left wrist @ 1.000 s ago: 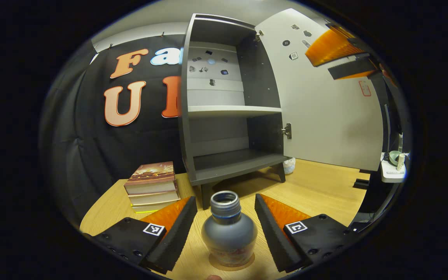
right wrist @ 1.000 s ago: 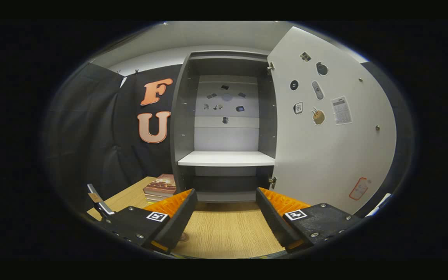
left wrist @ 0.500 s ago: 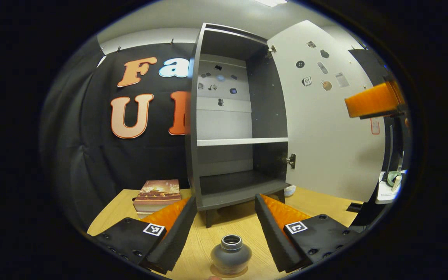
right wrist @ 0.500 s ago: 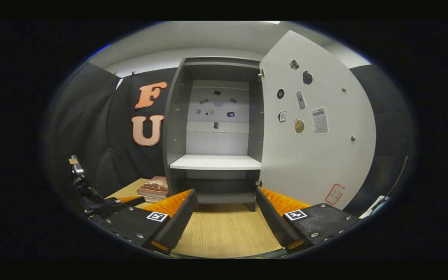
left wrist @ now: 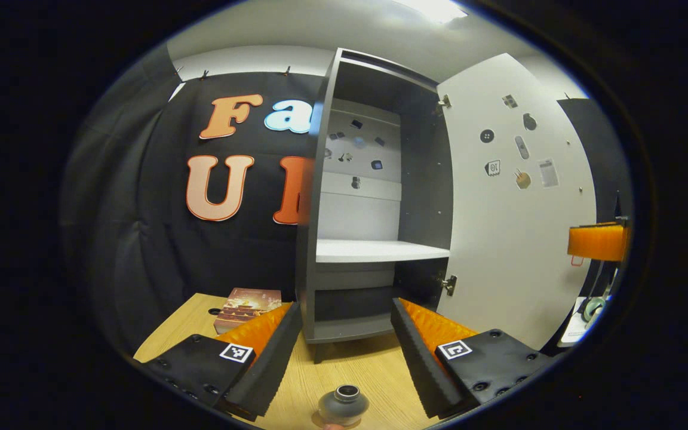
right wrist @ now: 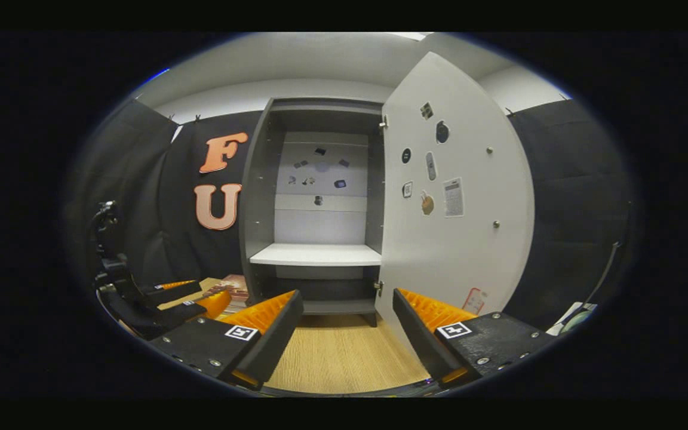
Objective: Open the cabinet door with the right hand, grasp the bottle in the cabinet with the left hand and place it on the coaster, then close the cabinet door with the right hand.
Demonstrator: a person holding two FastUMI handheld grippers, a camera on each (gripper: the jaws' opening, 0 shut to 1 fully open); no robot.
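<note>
Both tongs, left tongs (left wrist: 347, 352) and right tongs (right wrist: 347, 334), spread empty over the pale wood-grain counter (right wrist: 344, 358), facing a grey cabinet (right wrist: 317, 209) with its flat white door (right wrist: 457, 239) open, a rounded grey bottle (left wrist: 344, 406) below.

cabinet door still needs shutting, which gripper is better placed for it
Right. The right gripper is open and empty, facing the cabinet door, which stands open just ahead of it. The left gripper sits over the bottle, facing the cabinet's left side.

My left gripper (left wrist: 344, 352) has two black foam-faced fingers (left wrist: 266, 364) backed with ribbed orange plastic, on black screwed plates with small square markers. My right gripper (right wrist: 347, 340) is built the same.
</note>
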